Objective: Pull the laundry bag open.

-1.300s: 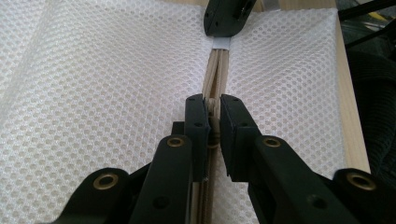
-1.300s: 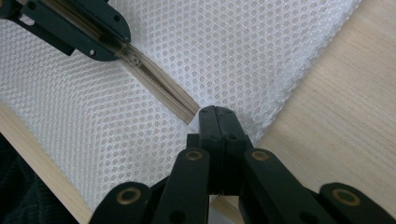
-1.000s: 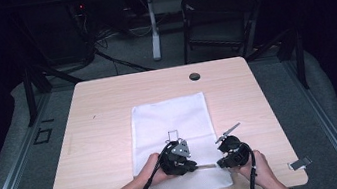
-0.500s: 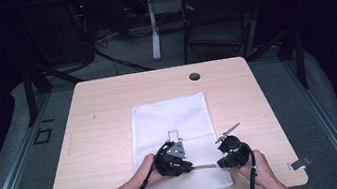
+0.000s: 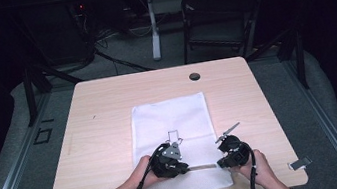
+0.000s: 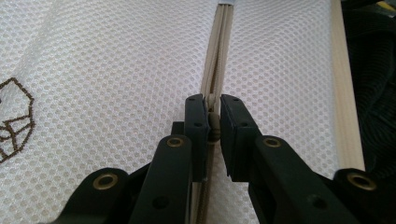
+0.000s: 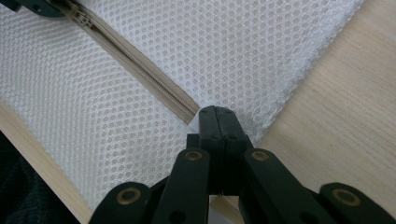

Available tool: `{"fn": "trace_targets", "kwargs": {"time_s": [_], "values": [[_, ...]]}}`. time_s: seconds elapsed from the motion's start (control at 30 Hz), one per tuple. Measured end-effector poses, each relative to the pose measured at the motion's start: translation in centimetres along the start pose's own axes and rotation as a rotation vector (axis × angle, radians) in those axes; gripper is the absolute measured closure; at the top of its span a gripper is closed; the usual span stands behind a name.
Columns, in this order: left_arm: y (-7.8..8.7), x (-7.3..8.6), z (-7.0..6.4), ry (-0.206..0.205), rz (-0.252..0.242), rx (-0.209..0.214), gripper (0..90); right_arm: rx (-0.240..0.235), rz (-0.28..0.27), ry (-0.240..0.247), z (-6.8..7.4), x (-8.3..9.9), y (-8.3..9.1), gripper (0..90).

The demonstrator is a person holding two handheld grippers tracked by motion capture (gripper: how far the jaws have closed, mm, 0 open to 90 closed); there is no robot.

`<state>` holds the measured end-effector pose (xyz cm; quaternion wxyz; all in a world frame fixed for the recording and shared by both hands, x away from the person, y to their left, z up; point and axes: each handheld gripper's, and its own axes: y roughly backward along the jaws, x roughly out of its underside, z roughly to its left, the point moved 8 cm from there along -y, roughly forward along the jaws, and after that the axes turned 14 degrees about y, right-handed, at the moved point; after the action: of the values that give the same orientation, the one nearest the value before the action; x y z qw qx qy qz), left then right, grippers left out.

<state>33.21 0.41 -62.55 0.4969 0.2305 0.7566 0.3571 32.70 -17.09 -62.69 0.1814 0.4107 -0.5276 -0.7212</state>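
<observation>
Since the frame a second back, my left gripper [image 5: 179,166] has slid a little leftward along the near edge of the white mesh bag [image 5: 171,124], while my right gripper [image 5: 224,159] sits where it was; the beige zipper [image 5: 202,166] stretch between them looks slightly longer.

In the left gripper view, my left gripper [image 6: 214,116] has its jaws pinched in on the zipper pull [image 6: 214,128], a small tan tab caught between the two pads. The zipper [image 6: 217,56] runs straight ahead of the jaws across the mesh bag [image 6: 116,70], its two tape sides lying close together; behind the jaws it passes under the gripper body. A brown line-drawn logo [image 6: 14,119] sits on the mesh well off to the left of the jaws, and the table [image 6: 345,93] edge shows as a pale wood strip to their right.

In the right gripper view, my right gripper [image 7: 218,116] has its jaws pressed fully together on the mesh bag [image 7: 210,46] right at the zipper's end [image 7: 194,112]; I think they hold the fabric just beside the end stop, though the pads hide the exact spot. The zipper [image 7: 140,65] leads away from the jaw tips up and to the left. Bare table [image 7: 345,116] lies to the right of the jaws.
</observation>
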Motion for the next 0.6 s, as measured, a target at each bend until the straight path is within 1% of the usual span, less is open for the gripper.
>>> {"fn": "trace_targets", "kwargs": {"time_s": [0.07, 0.13, 0.2, 0.23, 0.3, 0.33, 0.4, 0.43, 0.47, 0.5, 0.53, 0.57, 0.6], "values": [[0.2, 0.2, 0.2, 0.008, 0.002, -0.002, 82.0, 0.001, 0.002, 0.001, 0.0, 0.0, 0.0, 90.0], [0.3, 0.4, 0.2, 0.007, 0.012, 0.003, 81.9, 0.0, 0.0, 0.0, 0.0, 0.0, 0.0, 90.0], [0.4, 0.6, 0.2, 0.005, 0.009, -0.004, 81.9, 0.01, 0.008, 0.005, -0.1, 0.1, 0.0, 90.0], [0.5, 0.7, 0.3, 0.012, 0.004, -0.001, 81.9, 0.002, 0.003, 0.002, 0.0, 0.0, 0.0, 90.0], [0.7, 0.9, 0.4, 0.009, 0.011, -0.009, 81.9, 0.002, 0.005, 0.0, 0.0, 0.0, 0.0, 90.0], [0.8, 0.9, 0.4, 0.011, 0.001, -0.003, 81.9, 0.003, 0.003, 0.001, 0.0, 0.0, 0.0, 90.0], [1.0, 1.2, 0.5, 0.01, 0.013, -0.009, 81.8, 0.001, 0.002, 0.001, 0.0, 0.0, 0.0, 90.0], [1.0, 1.2, 0.4, 0.012, 0.004, -0.011, 81.8, 0.0, 0.001, 0.0, 0.0, 0.0, 0.0, 90.0], [1.1, 1.3, 0.4, 0.005, 0.015, -0.007, 81.8, 0.002, 0.002, 0.001, 0.0, 0.0, 0.0, 90.0], [1.2, 1.3, 0.4, 0.004, 0.012, -0.017, 81.8, 0.001, 0.002, 0.001, 0.0, 0.0, 0.0, 90.0], [1.3, 1.4, 0.5, 0.008, 0.014, -0.01, 81.7, 0.001, 0.002, 0.001, 0.0, 0.0, 0.0, 90.0], [1.4, 1.4, 0.5, 0.008, 0.009, -0.016, 81.7, 0.0, 0.0, -0.001, 0.0, 0.0, 0.0, 90.0], [1.5, 1.5, 0.5, 0.011, 0.008, -0.009, 81.7, -0.001, 0.0, 0.0, 0.0, 0.0, 0.0, 90.0]]}}
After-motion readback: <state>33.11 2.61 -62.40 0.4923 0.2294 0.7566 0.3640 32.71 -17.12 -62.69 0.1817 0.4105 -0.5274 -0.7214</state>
